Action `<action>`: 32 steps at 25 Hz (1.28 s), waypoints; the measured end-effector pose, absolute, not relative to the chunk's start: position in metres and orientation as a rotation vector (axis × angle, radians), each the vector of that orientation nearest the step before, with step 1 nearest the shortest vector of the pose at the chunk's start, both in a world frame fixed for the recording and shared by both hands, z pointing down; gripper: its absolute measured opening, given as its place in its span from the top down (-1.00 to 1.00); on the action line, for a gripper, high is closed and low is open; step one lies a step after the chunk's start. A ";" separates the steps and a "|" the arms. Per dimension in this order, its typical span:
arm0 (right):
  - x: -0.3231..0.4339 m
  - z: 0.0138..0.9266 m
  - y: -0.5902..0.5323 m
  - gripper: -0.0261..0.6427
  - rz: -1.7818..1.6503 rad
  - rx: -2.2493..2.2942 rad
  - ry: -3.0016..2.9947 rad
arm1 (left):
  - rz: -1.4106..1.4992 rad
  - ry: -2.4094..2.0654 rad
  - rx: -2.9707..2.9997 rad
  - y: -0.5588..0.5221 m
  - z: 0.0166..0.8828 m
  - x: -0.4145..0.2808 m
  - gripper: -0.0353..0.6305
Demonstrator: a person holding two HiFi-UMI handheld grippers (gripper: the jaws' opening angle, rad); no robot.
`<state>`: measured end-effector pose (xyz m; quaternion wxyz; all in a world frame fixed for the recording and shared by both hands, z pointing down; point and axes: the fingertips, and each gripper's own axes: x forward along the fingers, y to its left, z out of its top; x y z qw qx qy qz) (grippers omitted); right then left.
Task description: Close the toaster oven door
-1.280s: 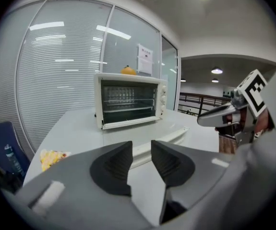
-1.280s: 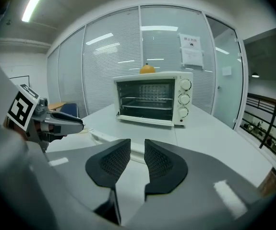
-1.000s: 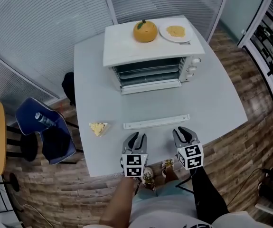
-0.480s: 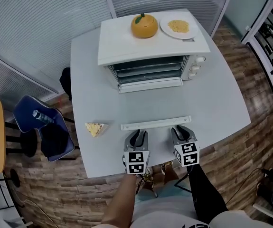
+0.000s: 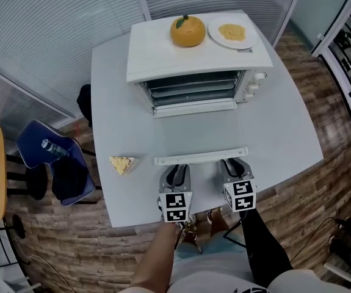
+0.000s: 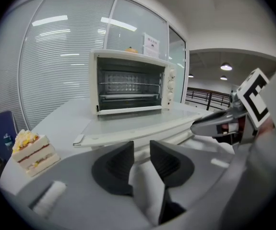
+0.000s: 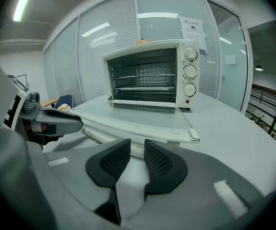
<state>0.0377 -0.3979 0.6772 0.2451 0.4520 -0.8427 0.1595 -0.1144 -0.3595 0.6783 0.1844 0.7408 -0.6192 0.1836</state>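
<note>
The white toaster oven (image 5: pixel 193 72) stands at the far side of the grey table (image 5: pixel 120 121). Its glass door (image 5: pixel 196 136) lies folded down flat, with the white handle bar (image 5: pixel 201 157) nearest me. My left gripper (image 5: pixel 175 176) sits just before the bar's left part, open, with nothing between its fingers. My right gripper (image 5: pixel 236 168) is at the bar's right end, open and empty too. In the left gripper view the door edge (image 6: pixel 128 131) lies right beyond the left gripper (image 6: pixel 141 145). The right gripper view shows the door (image 7: pixel 142 121) just ahead of the right gripper (image 7: pixel 138 145).
A slice of cake (image 5: pixel 124 163) lies on the table left of the door. An orange fruit (image 5: pixel 187 31) and a plate of food (image 5: pixel 232 32) rest on the oven's top. A blue chair (image 5: pixel 56 163) stands beside the table's left edge.
Both grippers have moved a little forward and down, closer to the door's handle bar. Their jaws stand as before.
</note>
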 end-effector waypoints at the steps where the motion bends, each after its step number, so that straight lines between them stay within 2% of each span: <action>1: 0.037 0.675 -0.398 0.66 0.429 1.238 -2.303 | 0.518 -1.753 2.094 -0.360 0.676 -0.115 0.40; 32: 0.033 0.598 -0.422 0.65 0.282 1.328 -2.408 | 0.444 -1.847 2.178 -0.390 0.607 -0.120 0.40</action>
